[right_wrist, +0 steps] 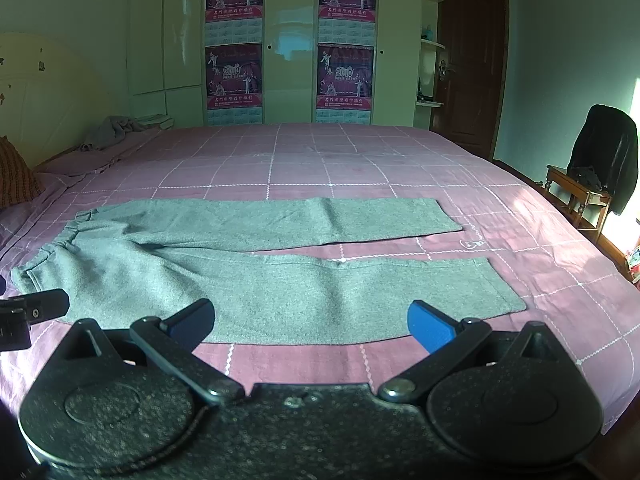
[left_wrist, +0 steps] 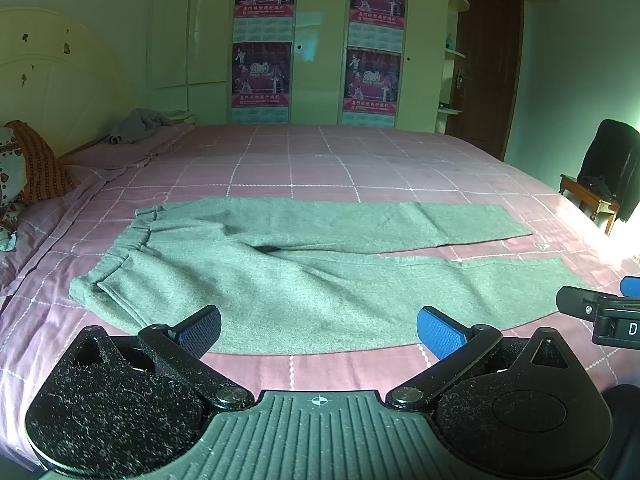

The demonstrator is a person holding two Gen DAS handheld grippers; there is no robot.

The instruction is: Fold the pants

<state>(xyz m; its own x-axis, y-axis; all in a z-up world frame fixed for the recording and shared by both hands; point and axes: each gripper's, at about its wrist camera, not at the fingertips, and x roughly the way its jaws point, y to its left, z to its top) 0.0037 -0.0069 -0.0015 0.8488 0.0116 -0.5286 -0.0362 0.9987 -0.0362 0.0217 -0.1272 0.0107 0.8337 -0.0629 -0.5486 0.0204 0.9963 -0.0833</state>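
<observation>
Grey pants [left_wrist: 280, 276] lie spread flat across the pink checked bed, waistband to the left, both legs reaching right with a narrow gap between them. The right wrist view shows the same pants [right_wrist: 260, 280] with the leg hems at the right. My left gripper [left_wrist: 320, 330] hovers open over the near edge of the nearer leg, empty. My right gripper [right_wrist: 312, 324] is open and empty too, above the nearer leg's front edge. In the left wrist view a tip of the right gripper pokes in at the right edge. The left gripper's tip shows at the left edge of the right wrist view.
The bed [left_wrist: 360, 160] fills most of the view. Pillows [left_wrist: 28, 168] and a crumpled grey cloth [left_wrist: 136, 124] sit by the headboard at left. A wardrobe with posters [left_wrist: 260, 40] stands behind. A wooden chair with a dark jacket [right_wrist: 600, 172] is right of the bed.
</observation>
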